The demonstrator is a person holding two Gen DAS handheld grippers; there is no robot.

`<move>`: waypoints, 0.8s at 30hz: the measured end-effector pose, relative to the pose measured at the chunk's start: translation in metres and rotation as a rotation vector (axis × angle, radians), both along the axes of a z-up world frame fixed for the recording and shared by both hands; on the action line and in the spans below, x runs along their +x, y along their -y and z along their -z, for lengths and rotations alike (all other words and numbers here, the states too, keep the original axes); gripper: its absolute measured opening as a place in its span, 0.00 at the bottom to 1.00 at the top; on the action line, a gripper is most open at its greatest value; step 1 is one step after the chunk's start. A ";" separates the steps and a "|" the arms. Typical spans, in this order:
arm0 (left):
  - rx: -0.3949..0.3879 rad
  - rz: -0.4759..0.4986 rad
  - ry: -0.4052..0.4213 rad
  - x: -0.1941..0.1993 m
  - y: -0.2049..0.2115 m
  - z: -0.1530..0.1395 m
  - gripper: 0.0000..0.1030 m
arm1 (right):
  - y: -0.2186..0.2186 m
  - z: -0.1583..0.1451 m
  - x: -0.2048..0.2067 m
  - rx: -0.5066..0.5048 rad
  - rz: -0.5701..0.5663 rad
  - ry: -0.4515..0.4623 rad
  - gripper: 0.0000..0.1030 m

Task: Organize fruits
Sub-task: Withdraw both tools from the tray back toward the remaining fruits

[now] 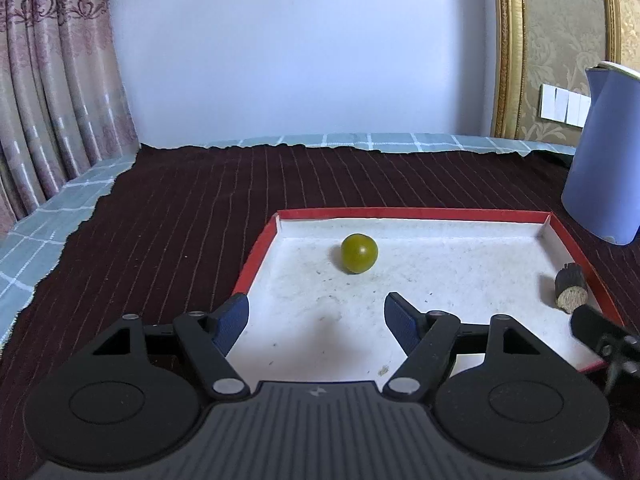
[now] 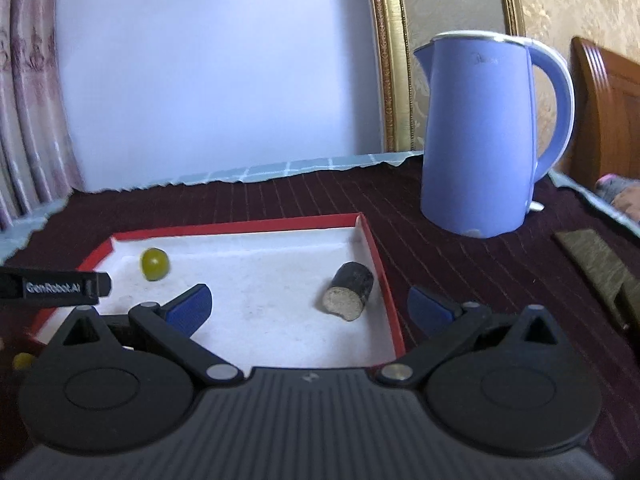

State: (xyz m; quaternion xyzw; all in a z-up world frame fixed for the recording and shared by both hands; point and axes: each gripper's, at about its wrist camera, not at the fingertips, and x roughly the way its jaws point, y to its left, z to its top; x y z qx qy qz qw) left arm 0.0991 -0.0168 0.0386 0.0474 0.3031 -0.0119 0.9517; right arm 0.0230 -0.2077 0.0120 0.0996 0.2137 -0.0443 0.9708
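- The tray (image 1: 460, 213) sits beside the kettle (image 2: 478, 136).
- My left gripper (image 1: 316, 316) and right gripper (image 2: 308, 304) hang spread wide, empty.
- A cane chunk (image 2: 349, 292) lies by the tray's right wall; a green fruit (image 1: 359, 253) rests inside near the far-left corner.
- I'd judge a placement is just finished; next I fetch the yellowish fruit (image 2: 22, 361) outside the tray.

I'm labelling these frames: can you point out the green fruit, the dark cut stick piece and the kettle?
green fruit (image 1: 359, 258), left wrist view, middle of its skin.
dark cut stick piece (image 2: 349, 297), right wrist view, its dark side near the cut end.
kettle (image 2: 478, 136), right wrist view, middle of its body.
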 end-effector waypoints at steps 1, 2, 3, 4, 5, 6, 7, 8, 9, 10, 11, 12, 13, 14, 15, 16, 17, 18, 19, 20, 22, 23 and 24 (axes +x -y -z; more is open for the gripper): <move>0.002 -0.003 0.001 -0.002 -0.001 0.001 0.73 | 0.002 0.000 -0.003 0.011 -0.005 0.008 1.00; 0.003 -0.006 0.001 -0.004 -0.002 0.001 0.73 | 0.002 0.000 -0.005 0.013 -0.009 0.014 1.00; 0.003 -0.007 0.000 -0.005 -0.003 0.002 0.73 | 0.003 -0.001 -0.008 0.013 -0.015 0.018 1.00; 0.002 -0.005 -0.001 -0.007 -0.003 0.002 0.73 | 0.002 -0.001 -0.010 0.011 -0.020 0.021 1.00; 0.002 -0.006 -0.002 -0.008 -0.004 0.003 0.73 | 0.002 -0.002 -0.013 0.008 -0.029 0.025 1.00; 0.001 -0.009 -0.003 -0.010 -0.005 0.003 0.73 | 0.001 -0.002 -0.015 0.006 -0.038 0.032 1.00; -0.001 -0.010 -0.004 -0.012 -0.006 0.004 0.73 | 0.000 -0.002 -0.017 0.005 -0.045 0.037 1.00; -0.002 -0.011 -0.003 -0.013 -0.007 0.005 0.73 | -0.001 -0.002 -0.020 0.001 -0.051 0.041 1.00; -0.002 -0.013 -0.003 -0.015 -0.008 0.005 0.73 | -0.002 -0.002 -0.022 -0.007 -0.059 0.045 1.00; -0.001 -0.016 -0.001 -0.017 -0.009 0.006 0.73 | -0.004 -0.002 -0.025 -0.016 -0.068 0.048 1.00; 0.000 -0.017 0.000 -0.018 -0.009 0.006 0.73 | -0.005 -0.002 -0.027 -0.024 -0.076 0.049 1.00; 0.003 -0.017 0.000 -0.020 -0.010 0.007 0.73 | -0.007 -0.002 -0.029 -0.032 -0.083 0.049 1.00; 0.004 -0.018 -0.001 -0.021 -0.010 0.008 0.73 | -0.008 -0.002 -0.031 -0.038 -0.089 0.051 1.00; 0.002 -0.017 -0.002 -0.023 -0.011 0.009 0.73 | -0.010 -0.002 -0.033 -0.041 -0.093 0.054 1.00; 0.000 -0.015 -0.002 -0.024 -0.012 0.009 0.73 | -0.011 -0.002 -0.035 -0.042 -0.094 0.060 1.00; -0.003 -0.012 -0.003 -0.026 -0.012 0.009 0.73 | -0.011 -0.002 -0.037 -0.042 -0.094 0.067 1.00; -0.003 -0.010 -0.002 -0.027 -0.013 0.009 0.73 | -0.012 -0.002 -0.039 -0.041 -0.093 0.074 1.00; 0.000 -0.010 -0.001 -0.028 -0.013 0.010 0.73 | -0.012 -0.002 -0.041 -0.041 -0.092 0.081 1.00; 0.002 -0.013 0.001 -0.030 -0.013 0.010 0.73 | -0.013 -0.001 -0.043 -0.042 -0.090 0.087 1.00; 0.005 -0.015 0.002 -0.031 -0.014 0.011 0.73 | -0.013 -0.001 -0.044 -0.043 -0.090 0.090 1.00; 0.007 -0.017 0.003 -0.033 -0.015 0.012 0.73 | -0.015 -0.001 -0.046 -0.052 -0.092 0.088 1.00; 0.006 -0.018 0.003 -0.034 -0.016 0.012 0.73 | -0.016 0.000 -0.047 -0.057 -0.092 0.083 1.00; 0.005 -0.017 0.003 -0.035 -0.016 0.012 0.73 | -0.017 0.000 -0.047 -0.064 -0.093 0.078 1.00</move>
